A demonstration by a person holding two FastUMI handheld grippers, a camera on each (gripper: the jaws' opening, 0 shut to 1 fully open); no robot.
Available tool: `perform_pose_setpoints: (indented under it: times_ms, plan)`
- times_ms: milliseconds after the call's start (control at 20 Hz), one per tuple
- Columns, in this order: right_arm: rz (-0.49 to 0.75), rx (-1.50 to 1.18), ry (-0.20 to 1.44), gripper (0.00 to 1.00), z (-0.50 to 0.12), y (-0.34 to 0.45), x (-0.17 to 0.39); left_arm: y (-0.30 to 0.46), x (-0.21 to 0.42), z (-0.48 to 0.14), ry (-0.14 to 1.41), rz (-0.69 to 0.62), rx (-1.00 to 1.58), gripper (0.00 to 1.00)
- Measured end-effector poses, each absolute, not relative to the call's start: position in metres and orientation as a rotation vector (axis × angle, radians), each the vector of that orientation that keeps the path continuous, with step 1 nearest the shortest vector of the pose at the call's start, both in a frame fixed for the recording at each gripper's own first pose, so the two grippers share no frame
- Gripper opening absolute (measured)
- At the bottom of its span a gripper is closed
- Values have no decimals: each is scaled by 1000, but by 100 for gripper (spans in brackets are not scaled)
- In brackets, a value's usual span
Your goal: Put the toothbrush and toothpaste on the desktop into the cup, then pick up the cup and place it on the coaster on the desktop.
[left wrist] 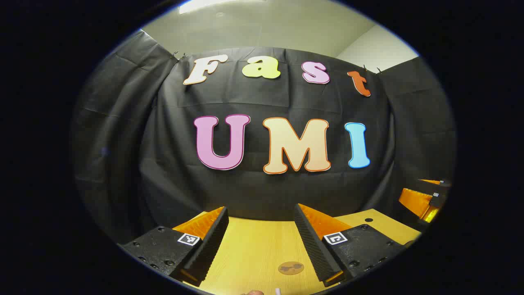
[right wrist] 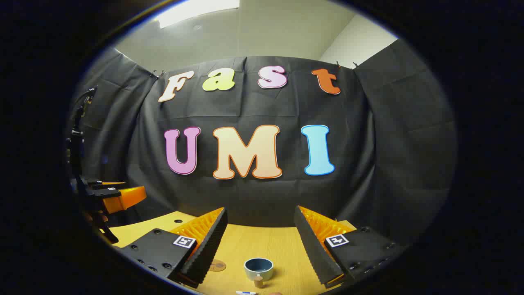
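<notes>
In the right gripper view a blue-grey cup (right wrist: pixel 258 268) stands upright on the wooden desktop (right wrist: pixel 282 254), low between my fingers. A small brown-capped object (right wrist: pixel 258 281) sits just in front of it. A white and blue item (right wrist: pixel 245 292) shows at the bottom edge, too cut off to name. The round brown coaster (right wrist: pixel 217 265) lies left of the cup. My right gripper (right wrist: pixel 260 211) is open, well above the desk. My left gripper (left wrist: pixel 260 213) is open too, with the coaster (left wrist: pixel 291 268) below between its fingers. A white tip (left wrist: pixel 278 291) peeks in at the bottom edge.
The black cloth wall closes off the far side of the desktop (left wrist: pixel 254 246). A small dark hole (left wrist: pixel 368 220) marks the desk's far right. The right gripper (left wrist: pixel 421 190) shows at the far right, the left gripper (right wrist: pixel 118 189) at the far left, both held above the desk.
</notes>
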State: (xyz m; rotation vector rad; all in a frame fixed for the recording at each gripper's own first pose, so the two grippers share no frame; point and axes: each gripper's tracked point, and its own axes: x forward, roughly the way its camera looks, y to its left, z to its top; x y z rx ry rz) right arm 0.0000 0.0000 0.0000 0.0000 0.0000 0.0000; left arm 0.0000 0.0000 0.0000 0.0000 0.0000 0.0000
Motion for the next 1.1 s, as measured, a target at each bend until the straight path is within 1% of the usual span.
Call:
perform_pose_setpoints:
  times_ms: [150, 200, 350, 500, 600, 850, 1100]
  plan:
    - [-11, -12, 3, 99, -1, -6, 0, 0, -3, 1, -7, 1, 0, 94]
    - [-12, -12, 4, 97, -2, -7, 0, -1, -3, 1, -7, 0, 3, 94]
    - [-13, -8, 21, 99, -8, -6, 0, -1, -2, -2, 1, -2, 5, 94]
    - [-4, -10, 47, 97, -15, -3, -2, 2, 0, -1, -3, 0, 16, 94]
    - [10, -17, 70, 99, -24, 1, -4, 3, 0, -3, 1, -2, 19, 94]
    - [36, -50, 209, 99, -70, 5, -10, 7, -1, -8, 7, -6, 34, 94]
    - [83, -58, 394, 100, -131, 16, -28, 11, -2, -16, 24, -11, 39, 94]
